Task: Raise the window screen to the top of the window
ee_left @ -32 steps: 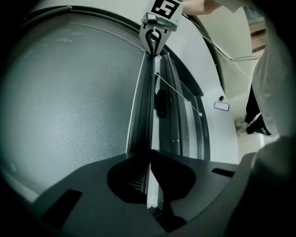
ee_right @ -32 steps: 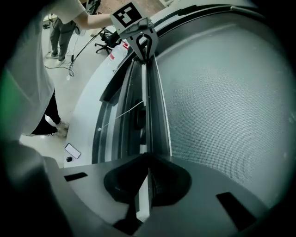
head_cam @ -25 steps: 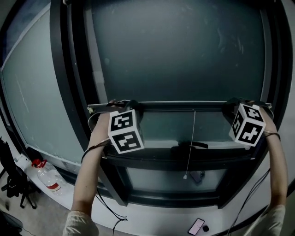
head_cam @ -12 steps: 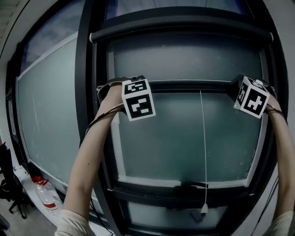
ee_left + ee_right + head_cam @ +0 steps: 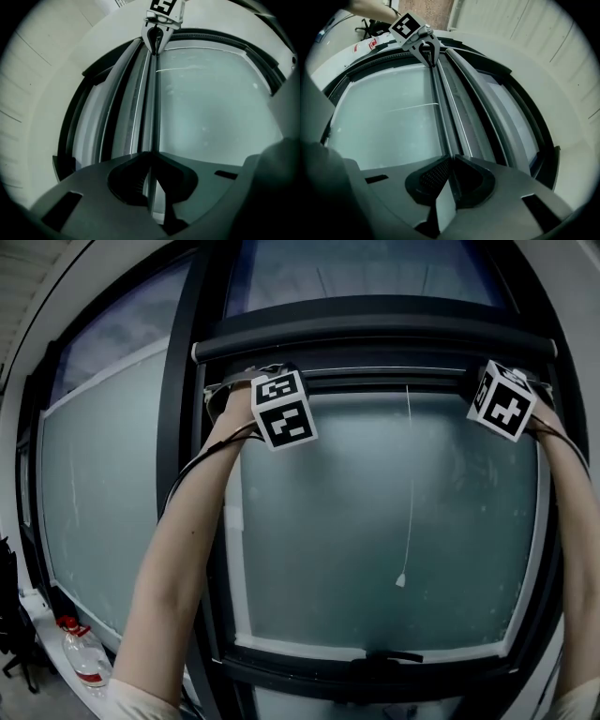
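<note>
The left hand-held gripper (image 5: pixel 151 157) and right hand-held gripper (image 5: pixel 451 161) each clamped an end of the screen rail (image 5: pixel 375 379), just under the top housing (image 5: pixel 375 329); it seemed light and stiff, best gripped at both ends.

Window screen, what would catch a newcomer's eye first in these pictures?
The left gripper and right gripper are each shut on the screen bar, one at each end. They hold it just under the dark housing at the window's top. A thin pull cord hangs from near the bar's middle over the frosted glass.
</note>
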{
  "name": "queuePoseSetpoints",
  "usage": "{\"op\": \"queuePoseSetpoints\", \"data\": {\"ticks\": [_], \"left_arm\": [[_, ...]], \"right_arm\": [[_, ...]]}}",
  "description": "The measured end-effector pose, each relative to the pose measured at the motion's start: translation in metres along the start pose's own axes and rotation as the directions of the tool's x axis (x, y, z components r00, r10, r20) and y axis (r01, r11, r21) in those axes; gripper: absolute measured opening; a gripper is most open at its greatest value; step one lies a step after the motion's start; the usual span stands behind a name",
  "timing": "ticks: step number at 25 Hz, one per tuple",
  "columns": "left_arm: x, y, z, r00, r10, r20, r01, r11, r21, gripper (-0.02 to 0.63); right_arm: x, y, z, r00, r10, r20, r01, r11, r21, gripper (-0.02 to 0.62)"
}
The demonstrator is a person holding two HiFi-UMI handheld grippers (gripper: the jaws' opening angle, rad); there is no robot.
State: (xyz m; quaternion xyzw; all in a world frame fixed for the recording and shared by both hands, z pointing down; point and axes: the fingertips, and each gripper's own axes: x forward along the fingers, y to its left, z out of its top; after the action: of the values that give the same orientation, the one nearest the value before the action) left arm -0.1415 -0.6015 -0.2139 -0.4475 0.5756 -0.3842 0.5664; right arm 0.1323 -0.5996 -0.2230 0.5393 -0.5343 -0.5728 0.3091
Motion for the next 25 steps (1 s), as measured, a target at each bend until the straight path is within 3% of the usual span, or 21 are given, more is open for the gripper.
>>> {"op": "queuePoseSetpoints", "data": {"ticks": [7,10,15,17,18,19,20,21,23,25], "left_arm": [[0.015,0.047,0.006,0.994,0.107,0.035,-0.106,0.994,-0.032,0.018],[0.019,0.063,0.005,0.992,0.121,0.027,-0.12,0.992,-0.041,0.02],[0.021,0.067,0.006,0.995,0.096,0.032,-0.094,0.995,-0.034,0.021],[0.019,0.067,0.007,0.993,0.1,0.057,-0.095,0.991,-0.091,0.025],[0.016,0.069,0.007,0.991,0.109,0.082,-0.095,0.983,-0.158,0.029],[0.011,0.071,0.006,0.984,0.13,0.119,-0.096,0.962,-0.254,0.037],[0.002,0.075,0.004,0.972,0.172,0.163,-0.101,0.923,-0.371,0.038],[-0.007,0.08,0.001,0.952,0.231,0.202,-0.105,0.863,-0.495,0.034],[-0.024,0.086,-0.01,0.905,0.346,0.249,-0.071,0.698,-0.712,0.035],[-0.033,0.078,-0.02,0.872,0.41,0.267,0.016,0.521,-0.853,0.035]], "right_arm": [[0.013,-0.045,0.005,0.995,-0.098,0.032,0.097,0.995,0.018,0.023],[0.017,-0.061,0.01,0.992,-0.122,0.033,0.122,0.992,0.015,0.025],[0.019,-0.065,0.011,0.996,-0.089,0.029,0.089,0.996,0.005,0.026],[0.017,-0.065,0.011,0.993,-0.107,0.044,0.106,0.994,0.027,0.029],[0.014,-0.066,0.012,0.99,-0.125,0.062,0.122,0.991,0.058,0.031],[0.009,-0.068,0.012,0.984,-0.152,0.094,0.141,0.983,0.114,0.035],[0.002,-0.073,0.012,0.971,-0.192,0.143,0.161,0.966,0.204,0.034],[-0.006,-0.08,0.011,0.947,-0.25,0.202,0.177,0.93,0.323,0.034],[-0.024,-0.092,0.007,0.882,-0.367,0.295,0.147,0.81,0.568,0.034],[-0.036,-0.089,0.0,0.837,-0.434,0.333,0.064,0.681,0.729,0.034]]}}
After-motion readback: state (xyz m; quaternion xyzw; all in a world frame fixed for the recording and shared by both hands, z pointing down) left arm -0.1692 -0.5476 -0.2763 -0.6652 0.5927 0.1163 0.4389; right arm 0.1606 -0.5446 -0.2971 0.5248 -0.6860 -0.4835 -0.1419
